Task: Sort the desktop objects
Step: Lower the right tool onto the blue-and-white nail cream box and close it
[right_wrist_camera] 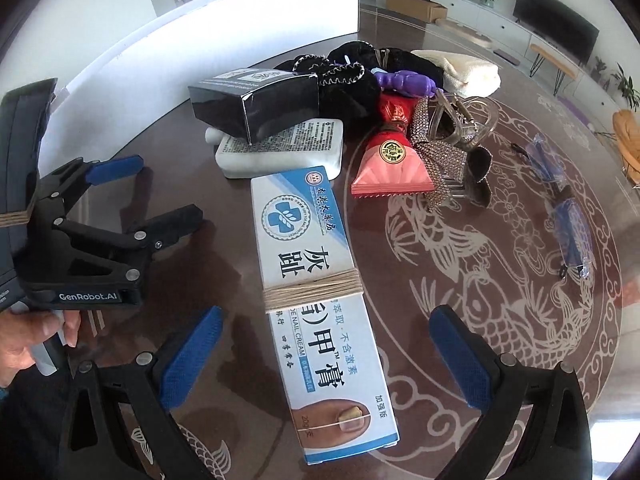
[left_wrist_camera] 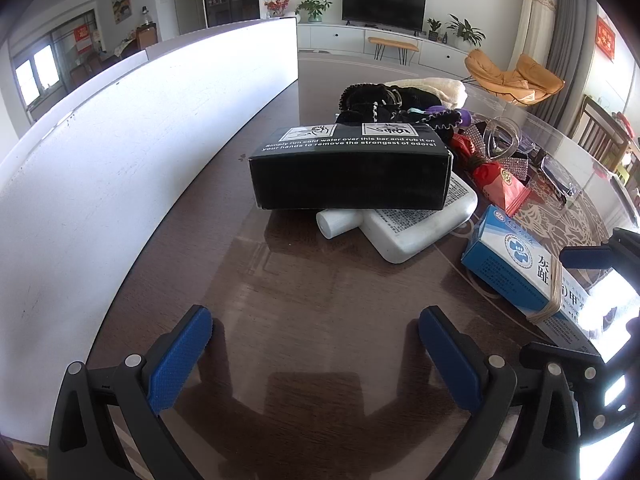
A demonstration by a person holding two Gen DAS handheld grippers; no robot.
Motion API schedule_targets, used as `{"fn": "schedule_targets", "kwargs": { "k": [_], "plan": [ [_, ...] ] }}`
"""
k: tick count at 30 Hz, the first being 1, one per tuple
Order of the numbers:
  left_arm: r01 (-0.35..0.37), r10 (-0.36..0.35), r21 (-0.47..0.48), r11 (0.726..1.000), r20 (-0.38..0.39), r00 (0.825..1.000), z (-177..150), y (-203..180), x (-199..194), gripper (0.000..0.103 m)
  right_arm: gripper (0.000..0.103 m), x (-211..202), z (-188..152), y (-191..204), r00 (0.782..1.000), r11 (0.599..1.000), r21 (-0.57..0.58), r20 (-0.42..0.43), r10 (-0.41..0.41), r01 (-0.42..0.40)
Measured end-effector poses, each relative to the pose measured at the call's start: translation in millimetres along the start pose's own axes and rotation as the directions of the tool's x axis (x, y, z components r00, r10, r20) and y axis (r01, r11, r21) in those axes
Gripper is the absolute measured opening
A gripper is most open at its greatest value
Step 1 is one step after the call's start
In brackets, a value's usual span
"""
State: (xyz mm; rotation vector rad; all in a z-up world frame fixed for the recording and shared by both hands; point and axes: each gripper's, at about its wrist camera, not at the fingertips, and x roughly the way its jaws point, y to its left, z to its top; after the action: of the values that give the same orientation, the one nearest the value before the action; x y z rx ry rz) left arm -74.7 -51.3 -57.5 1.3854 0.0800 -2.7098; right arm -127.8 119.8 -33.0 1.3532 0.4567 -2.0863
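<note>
I have both tongs spread and empty over the table [left_wrist_camera: 304,280]: my right gripper [right_wrist_camera: 324,364] straddles the cream box [right_wrist_camera: 320,304] at its 12 o'clock, ready to grab, while my left gripper [left_wrist_camera: 316,354] faces the black box [left_wrist_camera: 352,172] at 12 o'clock.

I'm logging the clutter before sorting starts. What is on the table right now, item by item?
black box: 1, black, resting on the white bottle
white bottle: 1, white, lying flat under the box
cream box: 1, blue-white, string-bound, between right fingers
red packet: 1, red-pink, mid-table
hair clip: 1, clear, beside packet
glasses: 1, bluish, far right
black cloth: pile, behind
white board: 1, upright, left
left gripper: open
right gripper: open
hand: holding left gripper
</note>
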Motion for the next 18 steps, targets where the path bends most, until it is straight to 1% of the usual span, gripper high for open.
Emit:
{"fn": "schedule_targets", "kwargs": {
  "k": [4, 13, 17, 18],
  "plan": [
    [0.000, 0.000, 0.000, 1.000, 0.000, 1.000, 0.3, 0.0, 0.2, 0.103, 0.103, 7.3, 0.4, 0.3, 0.999, 0.999, -0.019, 0.015, -0.037, 0.037],
    [0.007, -0.007, 0.009, 1.000, -0.021, 1.000, 0.6, 1.0, -0.6, 0.103, 0.103, 11.2, 6.5, -0.4, 0.997, 0.996, 0.056, 0.020, -0.072, 0.071],
    [0.021, -0.021, -0.012, 1.000, -0.019, 1.000, -0.7, 3.8, -3.2, 0.103, 0.103, 10.9, 4.8, -1.7, 0.995, 0.993, 0.085, 0.049, -0.090, 0.086],
    [0.029, -0.029, -0.022, 0.999, -0.018, 0.999, -0.9, 5.4, -4.4, 0.103, 0.098, 9.4, 2.7, -2.3, 0.993, 0.991, 0.096, 0.065, -0.099, 0.092]
  ]
}}
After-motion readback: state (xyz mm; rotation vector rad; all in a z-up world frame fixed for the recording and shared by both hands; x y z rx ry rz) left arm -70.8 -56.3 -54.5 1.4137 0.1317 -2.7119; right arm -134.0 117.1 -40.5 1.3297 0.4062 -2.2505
